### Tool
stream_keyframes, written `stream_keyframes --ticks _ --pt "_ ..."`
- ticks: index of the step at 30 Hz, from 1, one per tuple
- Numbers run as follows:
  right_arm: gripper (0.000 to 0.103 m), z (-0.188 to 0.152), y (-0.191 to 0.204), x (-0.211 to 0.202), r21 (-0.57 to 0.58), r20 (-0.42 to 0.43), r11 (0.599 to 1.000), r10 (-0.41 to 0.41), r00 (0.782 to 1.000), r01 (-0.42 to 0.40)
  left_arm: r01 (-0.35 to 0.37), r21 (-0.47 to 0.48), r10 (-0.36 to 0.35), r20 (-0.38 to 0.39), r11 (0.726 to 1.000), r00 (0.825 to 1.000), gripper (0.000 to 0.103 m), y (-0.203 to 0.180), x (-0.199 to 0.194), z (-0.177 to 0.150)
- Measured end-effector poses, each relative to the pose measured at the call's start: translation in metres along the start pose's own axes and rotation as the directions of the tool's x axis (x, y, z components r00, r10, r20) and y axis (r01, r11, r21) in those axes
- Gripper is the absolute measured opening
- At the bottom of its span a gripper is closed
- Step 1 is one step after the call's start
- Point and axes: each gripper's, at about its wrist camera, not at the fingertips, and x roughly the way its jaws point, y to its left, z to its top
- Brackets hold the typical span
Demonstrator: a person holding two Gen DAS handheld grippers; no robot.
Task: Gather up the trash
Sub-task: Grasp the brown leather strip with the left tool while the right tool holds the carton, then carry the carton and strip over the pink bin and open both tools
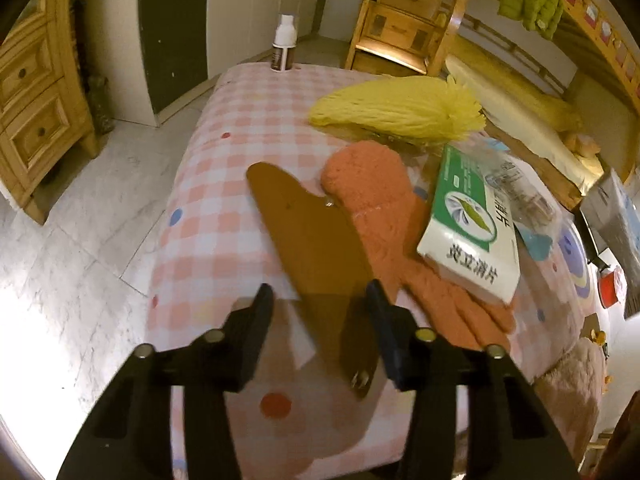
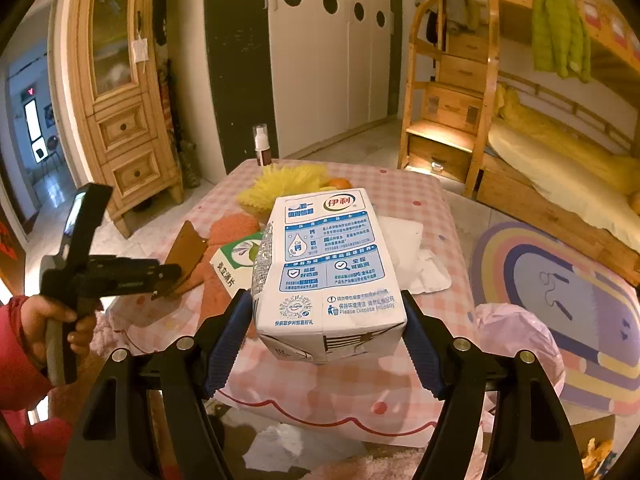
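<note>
This is a home, probably a child's bedroom. At the right of the right wrist view stands a wooden bunk bed (image 2: pixel 560 152) with stair drawers (image 2: pixel 452 92) and a green jacket (image 2: pixel 560 32) hung on its rail. A rainbow rug (image 2: pixel 560 300) lies lower right, a white wardrobe (image 2: pixel 332 60) fills the upper middle, and a pine cabinet (image 2: pixel 120 92) stands upper left. The bench (image 2: pixel 400 200) wears a pink checked cloth.
</note>
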Motion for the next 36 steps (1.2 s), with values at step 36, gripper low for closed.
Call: stream_keyframes --ticks 36 --pt "0.072 -0.069 -0.168 -0.040 0.378 -0.057 0.874 -0.306 0.950 0.304 0.275 0.449 -0.356 0.104 0.850 0.929 0.010 -0.248 -0.031 0.018"
